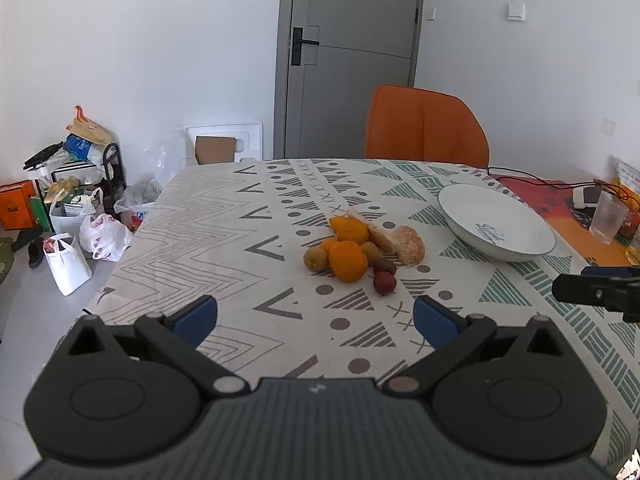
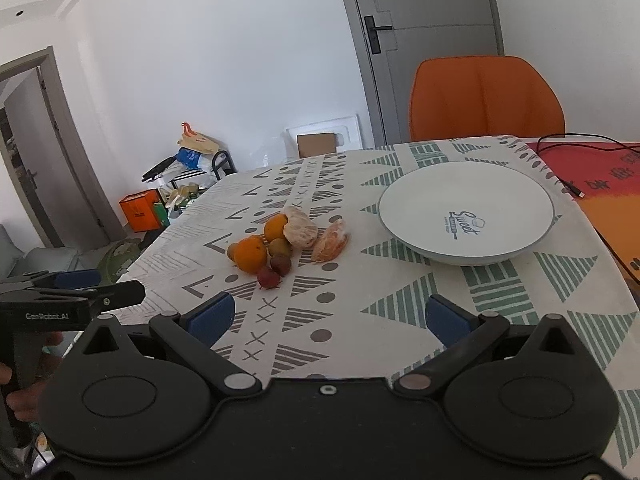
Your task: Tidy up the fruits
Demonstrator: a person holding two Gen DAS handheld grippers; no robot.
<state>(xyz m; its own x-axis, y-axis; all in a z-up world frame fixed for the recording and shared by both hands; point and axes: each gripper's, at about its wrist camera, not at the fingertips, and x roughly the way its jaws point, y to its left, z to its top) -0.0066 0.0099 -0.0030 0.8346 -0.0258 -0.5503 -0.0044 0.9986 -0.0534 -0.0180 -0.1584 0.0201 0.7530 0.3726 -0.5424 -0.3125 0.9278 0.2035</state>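
A: How much room is there around the fruit?

B: Plenty. In the left wrist view the left gripper (image 1: 316, 316) hangs with its blue pads spread wide, released, grasping nothing. Bare patterned tablecloth (image 1: 224, 240) lies between it and the fruit pile (image 1: 360, 248) at 12 o'clock. The cloth's left edge drops off at 9 o'clock toward the floor.

A: And the other tool?

B: The right gripper (image 2: 328, 316) is likewise spread and holds nothing. From its camera the pile (image 2: 280, 246) sits at 11 o'clock and the white bowl (image 2: 424, 200) at 1 o'clock, well apart from the fruit.

A: Anything in the bowl?

B: Only printed lettering shows inside. The fruit is all on the cloth: oranges (image 1: 347, 261), a kiwi (image 1: 315, 258), small red fruits (image 1: 385, 282) nearest the grippers, and a peeled mandarin (image 1: 409, 245) on the bowl side.

A: The room?

B: An orange chair (image 1: 426, 128) stands at the far table edge before a grey door (image 1: 348, 56). Bags and boxes (image 1: 72, 216) crowd the floor at 9 o'clock. A plastic cup (image 1: 608, 218) sits at 3 o'clock.
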